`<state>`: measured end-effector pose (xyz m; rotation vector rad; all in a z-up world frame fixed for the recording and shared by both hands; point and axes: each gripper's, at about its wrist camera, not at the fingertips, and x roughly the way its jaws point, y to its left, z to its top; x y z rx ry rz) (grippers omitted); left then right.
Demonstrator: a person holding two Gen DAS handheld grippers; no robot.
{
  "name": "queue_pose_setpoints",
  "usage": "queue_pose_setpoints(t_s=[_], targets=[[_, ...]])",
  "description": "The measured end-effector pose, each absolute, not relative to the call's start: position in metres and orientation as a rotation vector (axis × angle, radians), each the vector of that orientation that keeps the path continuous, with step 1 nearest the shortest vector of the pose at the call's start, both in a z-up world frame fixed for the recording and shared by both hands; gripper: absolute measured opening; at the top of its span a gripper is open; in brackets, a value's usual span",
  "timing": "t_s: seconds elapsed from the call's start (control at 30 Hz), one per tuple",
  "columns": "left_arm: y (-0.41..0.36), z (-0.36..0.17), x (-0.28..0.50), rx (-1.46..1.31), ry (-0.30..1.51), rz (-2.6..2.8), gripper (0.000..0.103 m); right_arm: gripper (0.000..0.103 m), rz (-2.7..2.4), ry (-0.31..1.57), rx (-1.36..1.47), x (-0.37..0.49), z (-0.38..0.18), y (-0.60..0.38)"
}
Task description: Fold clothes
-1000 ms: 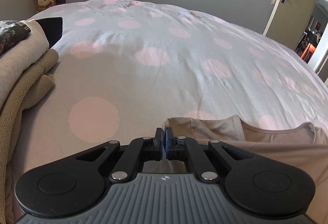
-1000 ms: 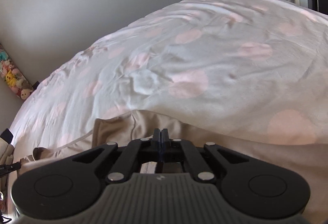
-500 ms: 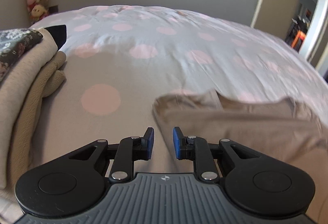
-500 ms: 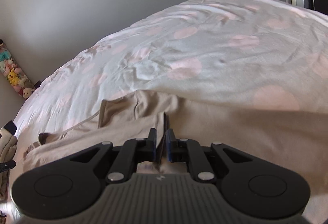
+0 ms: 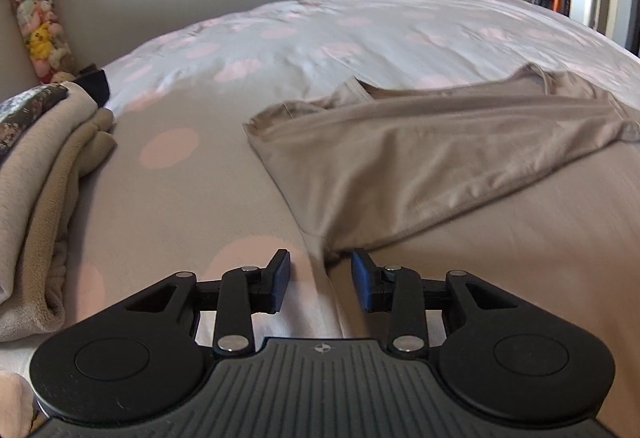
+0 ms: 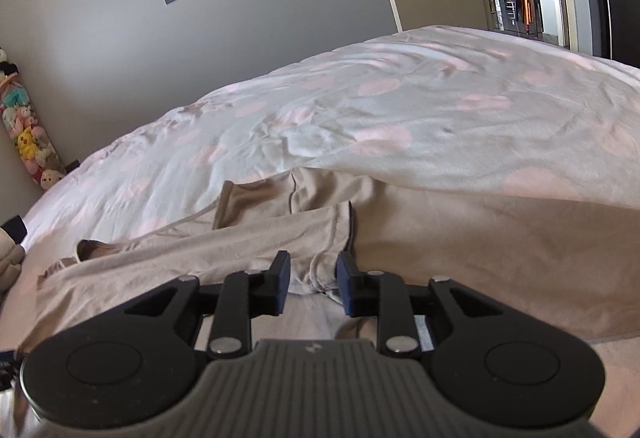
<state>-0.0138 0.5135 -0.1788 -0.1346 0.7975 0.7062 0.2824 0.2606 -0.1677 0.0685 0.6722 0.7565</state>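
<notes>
One beige shirt (image 5: pixel 420 157) (folded); left gripper (image 5: pixel 320 280), right gripper (image 6: pixel 312 284): both jaws opening, unclamped.

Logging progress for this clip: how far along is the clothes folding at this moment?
Done: a stack of folded beige and patterned garments sits at the left. In hand: the taupe T-shirt lies folded over lengthwise on the pink-spotted duvet; left gripper and right gripper jaws are opening, pads clear of the cloth. Left: probably further folds, then stacking.

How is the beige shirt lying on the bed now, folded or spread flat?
Folded. The shirt lies doubled over on the bed: one layer overlaps another, and a sleeve shows beneath the top layer.
</notes>
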Motion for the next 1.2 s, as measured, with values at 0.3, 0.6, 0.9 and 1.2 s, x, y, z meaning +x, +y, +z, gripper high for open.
queue_pose_setpoints(t_s=[0.3, 0.6, 0.9, 1.2], targets=[[0.524, -0.183, -0.019, -0.184, 0.779, 0.734, 0.003, 0.001, 0.716, 0.770, 0.079, 0.293, -0.187, 0.256], [0.524, -0.163, -0.048, -0.338, 0.758, 0.814, 0.030, 0.013, 0.707, 0.751, 0.114, 0.283, -0.176, 0.238], [0.514, -0.150, -0.061, -0.351, 0.819, 0.905, 0.043, 0.027, 0.558, 0.789, 0.111, 0.313, -0.129, 0.136], [0.507, -0.152, -0.048, -0.397, 0.809, 0.832, 0.048, 0.028, 0.285, 0.859, 0.183, 0.386, -0.089, -0.015]])
